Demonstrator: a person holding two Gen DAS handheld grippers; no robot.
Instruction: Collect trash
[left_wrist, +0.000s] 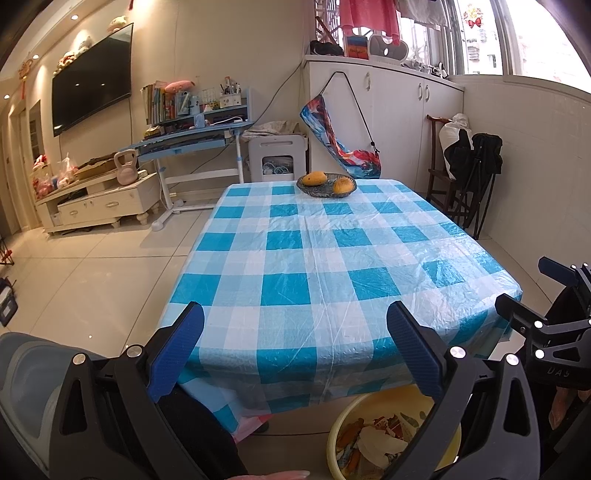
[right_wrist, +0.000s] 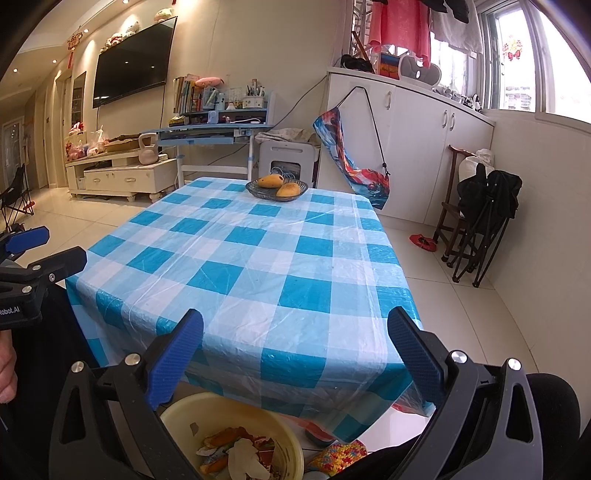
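A yellow basin (left_wrist: 341, 424) holding peels, wrappers and crumpled paper sits below the near edge of the table; it also shows in the right wrist view (right_wrist: 236, 406). The trash (right_wrist: 240, 454) lies inside it. My left gripper (left_wrist: 295, 347) is open and empty, held above the table's near edge. My right gripper (right_wrist: 295, 347) is open and empty, at the same edge, to the right of the left one. The right gripper shows at the right of the left wrist view (left_wrist: 532, 291), the left gripper at the left of the right wrist view (right_wrist: 51, 247).
The table wears a blue and white checked cloth (left_wrist: 325, 258) under clear plastic. A dark bowl (left_wrist: 327, 184) with two mangoes stands at its far edge. Folded chairs (right_wrist: 480, 221) lean at the right wall. A desk (left_wrist: 192, 140) and TV cabinet (left_wrist: 99, 199) stand at the left.
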